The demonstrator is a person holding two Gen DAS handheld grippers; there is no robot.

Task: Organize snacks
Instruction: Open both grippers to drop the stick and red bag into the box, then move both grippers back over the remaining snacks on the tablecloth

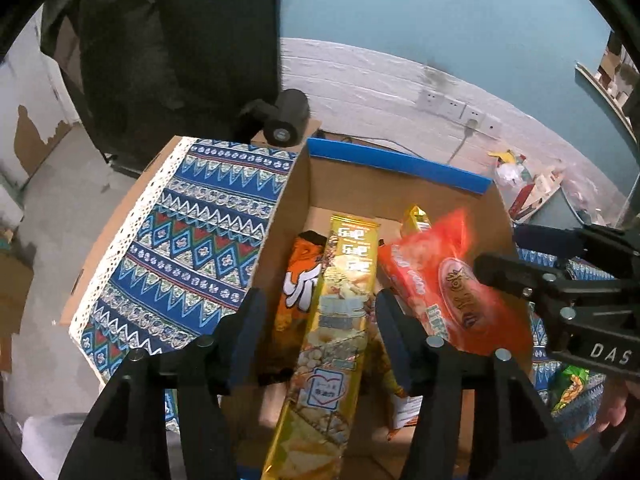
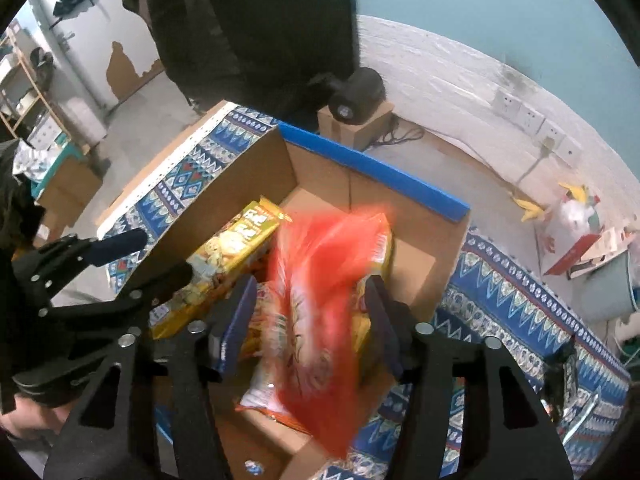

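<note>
Cardboard walls of the box point(image 1: 288, 216) framed both our grippers. Our left gripper point(image 1: 320, 340) had its fingers spread either side of the long gold packet point(image 1: 336, 320), not pressing it. Our right gripper point(image 2: 308, 312) stood spread too, the blurred red bag point(image 2: 320, 280) between its fingers, seemingly loose. We judged the bag might land crooked and tip out over the box edge.

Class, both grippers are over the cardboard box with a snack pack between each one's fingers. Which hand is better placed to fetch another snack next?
Probably right. The green snack pack lies outside the cardboard box, beside the right gripper; the left gripper is further away.
</note>
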